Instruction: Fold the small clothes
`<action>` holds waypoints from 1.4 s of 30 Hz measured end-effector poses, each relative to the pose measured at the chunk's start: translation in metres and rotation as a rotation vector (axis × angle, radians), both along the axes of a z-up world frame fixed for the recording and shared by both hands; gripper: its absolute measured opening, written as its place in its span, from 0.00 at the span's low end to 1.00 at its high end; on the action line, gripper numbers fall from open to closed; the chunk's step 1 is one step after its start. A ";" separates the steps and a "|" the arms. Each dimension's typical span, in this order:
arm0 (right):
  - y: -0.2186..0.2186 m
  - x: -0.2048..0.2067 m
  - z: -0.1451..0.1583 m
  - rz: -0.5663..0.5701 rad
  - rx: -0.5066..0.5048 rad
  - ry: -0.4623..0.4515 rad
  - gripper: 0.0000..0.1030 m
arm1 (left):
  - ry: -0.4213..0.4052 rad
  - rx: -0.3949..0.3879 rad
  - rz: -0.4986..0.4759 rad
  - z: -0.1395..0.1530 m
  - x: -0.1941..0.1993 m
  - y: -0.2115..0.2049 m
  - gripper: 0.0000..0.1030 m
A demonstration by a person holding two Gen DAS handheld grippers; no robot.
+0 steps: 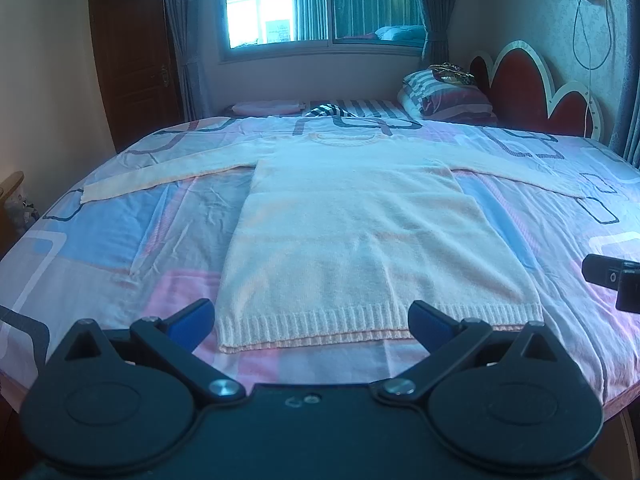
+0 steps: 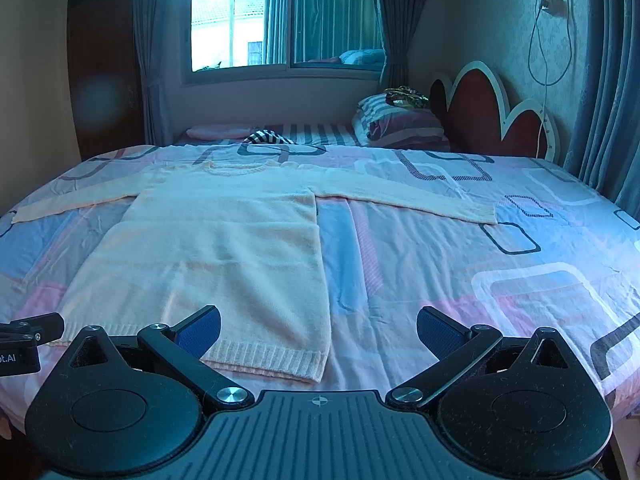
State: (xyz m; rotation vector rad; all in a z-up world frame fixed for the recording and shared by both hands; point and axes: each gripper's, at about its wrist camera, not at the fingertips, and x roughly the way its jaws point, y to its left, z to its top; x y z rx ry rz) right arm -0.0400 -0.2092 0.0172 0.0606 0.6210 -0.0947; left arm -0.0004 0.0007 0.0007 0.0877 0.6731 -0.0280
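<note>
A pale knitted sweater (image 1: 360,232) lies flat and face up on the patterned bedspread (image 1: 100,248), sleeves spread to both sides, its ribbed hem nearest the cameras. In the left wrist view it fills the middle of the frame, and the left gripper (image 1: 312,320) hangs at the bottom with its jaws wide apart, holding nothing. In the right wrist view the sweater sits left of centre; the right gripper (image 2: 319,330) is likewise spread wide and empty. Striped pillows (image 2: 400,124) lie upper right.

We see pale cream knit sweater (image 1: 360,232) (image 2: 208,256) flat, unfolded, filling centre of left view and left-centre of right view; both sleeves spread sideways, round neckline at top, ribbed hem toward bottom of frame.
</note>
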 end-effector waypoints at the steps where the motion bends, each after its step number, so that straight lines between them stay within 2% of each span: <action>1: 0.000 0.000 0.000 0.000 -0.001 0.000 1.00 | 0.000 0.000 0.000 0.000 0.000 0.000 0.99; 42: -0.001 -0.001 0.002 0.003 -0.001 -0.002 1.00 | 0.003 0.005 0.000 0.000 0.002 0.005 0.99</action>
